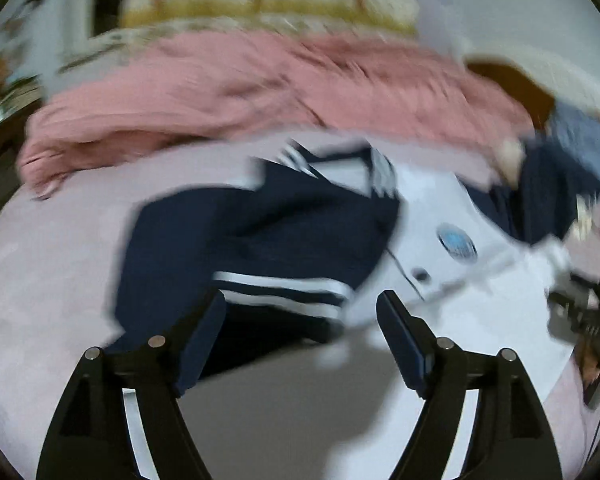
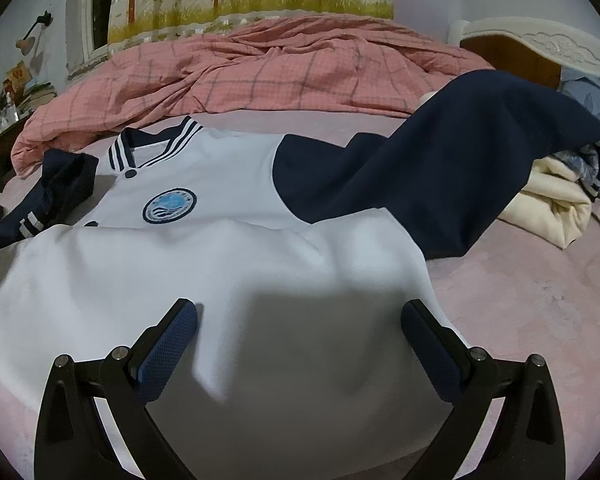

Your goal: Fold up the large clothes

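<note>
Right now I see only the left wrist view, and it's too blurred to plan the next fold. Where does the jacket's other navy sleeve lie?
Observer: The other navy sleeve is not flat; it is draped up over a cream bundle on the right side of the bed.
Operator: What are the right tongs doing?
Observer: The right tongs stand open at the near end of the white body, pinching no cloth.
Operator: Is the front facing up?
Observer: Yes. The round badge faces up, just below the striped collar.
</note>
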